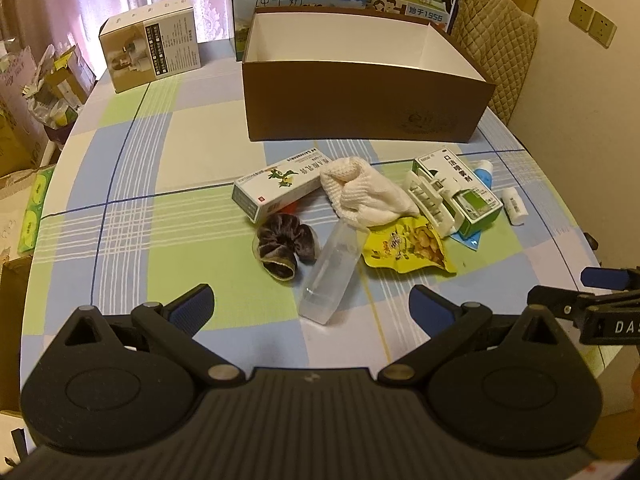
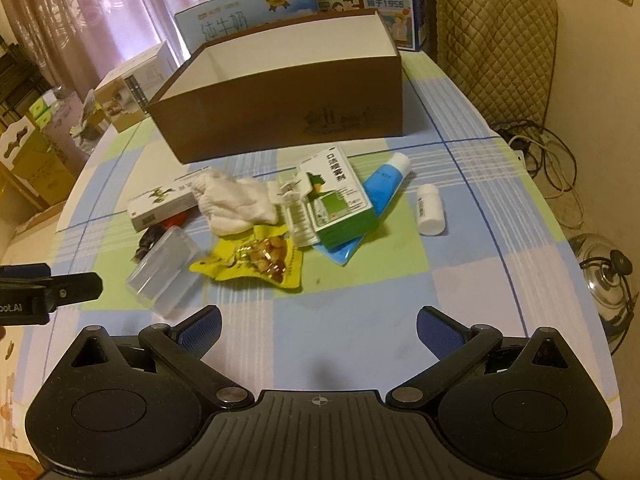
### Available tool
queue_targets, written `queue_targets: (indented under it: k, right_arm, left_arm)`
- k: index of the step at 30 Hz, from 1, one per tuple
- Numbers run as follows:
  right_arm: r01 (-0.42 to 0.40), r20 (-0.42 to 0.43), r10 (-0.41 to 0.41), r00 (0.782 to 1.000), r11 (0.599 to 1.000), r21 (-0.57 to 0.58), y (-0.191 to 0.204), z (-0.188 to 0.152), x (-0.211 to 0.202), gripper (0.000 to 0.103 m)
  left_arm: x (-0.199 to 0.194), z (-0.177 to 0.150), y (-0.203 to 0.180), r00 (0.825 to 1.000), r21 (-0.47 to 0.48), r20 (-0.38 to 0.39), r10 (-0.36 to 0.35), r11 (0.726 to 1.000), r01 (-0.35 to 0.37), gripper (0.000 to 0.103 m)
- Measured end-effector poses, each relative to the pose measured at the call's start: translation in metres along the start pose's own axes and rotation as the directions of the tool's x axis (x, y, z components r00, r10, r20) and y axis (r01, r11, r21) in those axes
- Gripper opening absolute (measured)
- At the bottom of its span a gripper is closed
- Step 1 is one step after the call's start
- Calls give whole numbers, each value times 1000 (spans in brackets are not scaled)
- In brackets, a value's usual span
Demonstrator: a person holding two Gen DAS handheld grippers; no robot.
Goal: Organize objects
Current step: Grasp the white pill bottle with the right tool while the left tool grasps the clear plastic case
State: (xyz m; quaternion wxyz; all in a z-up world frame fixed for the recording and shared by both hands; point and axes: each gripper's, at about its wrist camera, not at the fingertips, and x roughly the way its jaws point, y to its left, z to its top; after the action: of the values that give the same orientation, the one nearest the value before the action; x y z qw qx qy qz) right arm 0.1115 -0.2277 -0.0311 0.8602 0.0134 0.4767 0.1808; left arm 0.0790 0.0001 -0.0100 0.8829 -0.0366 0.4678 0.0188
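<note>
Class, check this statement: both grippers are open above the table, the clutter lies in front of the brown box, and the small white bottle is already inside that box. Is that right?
One part is wrong. The small white bottle is not inside the brown box; it lies on the tablecloth, apart from the pile, as the right wrist view shows. The box looks empty. Both the left gripper and the right gripper are open.

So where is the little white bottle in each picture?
Left wrist view: the small white bottle lies at the far right of the pile, right of the green and white box.
Right wrist view: the same bottle lies right of centre, apart from the blue tube.
Shared landmark: the open brown box behind the pile.
</note>
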Motion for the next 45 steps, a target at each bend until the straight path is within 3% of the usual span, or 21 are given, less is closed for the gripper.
queue_targets:
  k: [12, 16, 27, 36, 40, 45]
  right_arm:
    - [66, 25, -68, 997, 996, 54, -49, 23, 24, 99]
    - [71, 42, -73, 996, 996, 56, -67, 31, 35, 81]
    - [57, 49, -61, 997, 996, 73, -98, 55, 72, 50]
    - [52, 17, -53, 998, 998, 41, -105, 67, 98, 37]
    - [40, 1, -40, 999, 999, 30, -106, 69, 106, 25]
    - [40, -1, -40, 999, 999, 17, -106, 66, 106, 23]
  left_arm:
    - [15, 16, 8, 999, -16, 29, 24, 1000, -24, 102]
    - [18, 19, 5, 999, -2, 47, 25, 1000, -25, 102]
    - [38, 26, 3, 999, -12, 27, 45, 999, -45, 102]
    - [54, 27, 2, 998, -8, 0, 68, 998, -68, 102]
    - [57, 24, -2, 999, 29, -4, 45, 999, -45, 102]
    - [62, 18, -15, 1000, 105, -11, -8, 994, 9, 92]
